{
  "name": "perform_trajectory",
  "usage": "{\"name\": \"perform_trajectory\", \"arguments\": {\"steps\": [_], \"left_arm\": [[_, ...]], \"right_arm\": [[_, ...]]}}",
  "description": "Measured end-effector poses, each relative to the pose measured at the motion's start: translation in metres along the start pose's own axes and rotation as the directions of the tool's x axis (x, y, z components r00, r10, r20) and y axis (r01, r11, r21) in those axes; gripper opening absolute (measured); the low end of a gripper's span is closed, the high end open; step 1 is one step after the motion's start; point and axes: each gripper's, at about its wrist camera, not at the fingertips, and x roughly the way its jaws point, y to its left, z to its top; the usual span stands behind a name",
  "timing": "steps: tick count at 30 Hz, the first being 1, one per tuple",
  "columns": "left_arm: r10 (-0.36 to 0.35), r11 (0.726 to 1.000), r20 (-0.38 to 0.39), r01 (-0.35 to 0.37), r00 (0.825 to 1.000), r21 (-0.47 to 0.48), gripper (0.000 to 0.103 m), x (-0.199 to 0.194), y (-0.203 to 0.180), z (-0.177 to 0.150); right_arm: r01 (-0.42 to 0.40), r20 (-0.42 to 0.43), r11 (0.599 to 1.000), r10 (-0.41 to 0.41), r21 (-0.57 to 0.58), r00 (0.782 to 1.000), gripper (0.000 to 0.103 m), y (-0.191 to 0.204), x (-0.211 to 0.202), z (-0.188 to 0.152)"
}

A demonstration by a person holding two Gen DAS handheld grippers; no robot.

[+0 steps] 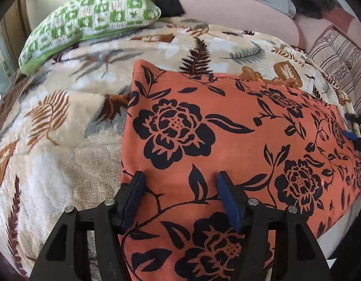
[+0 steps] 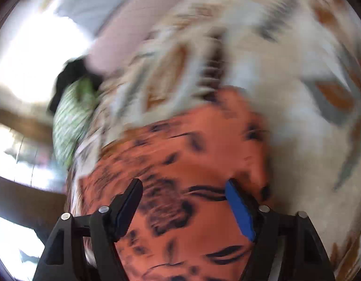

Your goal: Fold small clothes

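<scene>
The blanket (image 1: 51, 154) covers the bed, and on it the orange cloth (image 1: 227, 128) lies flat ahead of and under both tongs, apparently folded into a neat rectangle; further folds may remain. The left gripper (image 1: 180, 180) hovers over the cloth's near left edge, jaws wide apart, empty. The right gripper (image 2: 184, 187), blurred, is likewise spread wide over the cloth, gripping nothing.

orange cloth (image 1: 227, 140) black floral | blanket (image 1: 63, 140) beige fern print | pillow (image 1: 91, 16) green-white checked
</scene>
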Motion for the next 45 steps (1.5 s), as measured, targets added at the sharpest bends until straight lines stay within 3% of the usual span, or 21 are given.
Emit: {"name": "perform_trajectory", "arguments": {"steps": [1,3,6,7,9,11,14,19,22,26,30,31,34,35,36,37,38,42,45], "left_arm": [[0.001,1.0,0.008,-0.001,1.0,0.008,0.064,-0.006,-0.002,0.0],[-0.018,1.0,0.027,0.018,0.999,0.003,0.064,-0.016,-0.004,0.002],[-0.031,1.0,0.051,0.031,0.998,0.005,0.069,-0.022,-0.009,0.0],[-0.028,1.0,0.032,0.028,0.999,0.004,0.07,-0.016,-0.011,-0.003],[-0.002,1.0,-0.011,0.002,1.0,0.016,0.071,0.0,-0.01,-0.008],[0.006,0.999,0.018,-0.007,1.0,0.035,0.071,-0.007,-0.013,-0.007],[-0.003,1.0,0.038,0.003,0.999,0.006,0.071,-0.017,-0.011,-0.001],[-0.022,0.998,0.119,0.03,0.993,-0.063,0.071,-0.048,-0.008,0.001],[-0.054,0.994,0.145,0.066,0.988,-0.082,0.071,-0.06,-0.011,-0.002],[-0.083,0.993,0.131,0.093,0.988,-0.071,0.072,-0.059,-0.024,-0.003],[-0.125,0.988,0.103,0.133,0.987,-0.082,0.072,-0.056,-0.038,-0.005],[-0.13,0.987,0.106,0.139,0.986,-0.078,0.072,-0.056,-0.042,-0.005],[-0.13,0.989,0.079,0.135,0.988,-0.057,0.072,-0.048,-0.053,-0.009],[-0.125,0.99,0.067,0.128,0.99,-0.05,0.072,-0.045,-0.056,-0.01],[-0.118,0.992,0.06,0.121,0.991,-0.047,0.072,-0.043,-0.057,-0.011],[-0.115,0.992,0.057,0.118,0.992,-0.047,0.072,-0.042,-0.058,-0.012],[-0.11,0.992,0.054,0.113,0.992,-0.05,0.072,-0.041,-0.057,-0.013],[-0.091,0.994,0.075,0.095,0.993,-0.051,0.072,-0.045,-0.057,-0.011],[-0.1,0.993,0.063,0.104,0.993,-0.054,0.072,-0.042,-0.063,-0.005]], "right_arm": [[-0.008,0.024,1.0,0.008,0.017,1.0,0.062,0.001,-0.01,-0.002],[0.041,0.026,0.996,-0.039,-0.077,0.999,0.065,0.019,-0.02,-0.007],[-0.019,-0.009,0.99,0.018,-0.137,1.0,0.066,0.033,-0.019,-0.01],[-0.019,-0.011,0.991,0.017,-0.134,1.0,0.069,0.029,-0.016,-0.007],[0.085,-0.03,0.993,-0.087,-0.077,0.996,0.072,0.008,-0.001,0.001],[0.047,-0.006,0.999,-0.047,-0.015,0.999,0.07,0.003,-0.007,0.002],[0.072,0.045,0.989,-0.066,-0.131,0.997,0.07,0.03,-0.028,-0.008],[-0.073,0.062,0.988,0.082,-0.137,0.995,0.071,0.051,-0.07,-0.06],[-0.147,0.037,0.988,0.149,-0.05,0.988,0.073,0.042,-0.079,-0.117],[-0.172,0.019,0.974,0.171,0.149,0.985,0.073,0.003,-0.065,-0.17],[-0.157,0.115,0.928,0.125,0.339,0.985,0.073,-0.037,-0.057,-0.169],[-0.185,0.146,0.904,0.138,0.386,0.98,0.074,-0.044,-0.056,-0.167],[-0.22,0.155,0.885,0.17,0.41,0.973,0.074,-0.053,-0.043,-0.158],[-0.227,0.165,0.878,0.172,0.422,0.971,0.069,-0.054,-0.045,-0.155],[-0.207,0.158,0.895,0.155,0.396,0.975,0.061,-0.05,-0.046,-0.152],[-0.174,0.149,0.921,0.128,0.349,0.98,0.018,-0.042,-0.048,-0.15],[-0.153,0.148,0.933,0.109,0.325,0.983,0.01,-0.036,-0.052,-0.149],[-0.021,0.211,0.987,-0.013,0.161,0.977,0.008,-0.007,-0.082,-0.149],[0.058,0.104,0.975,-0.082,0.212,0.991,0.012,-0.031,-0.059,-0.152]]}}
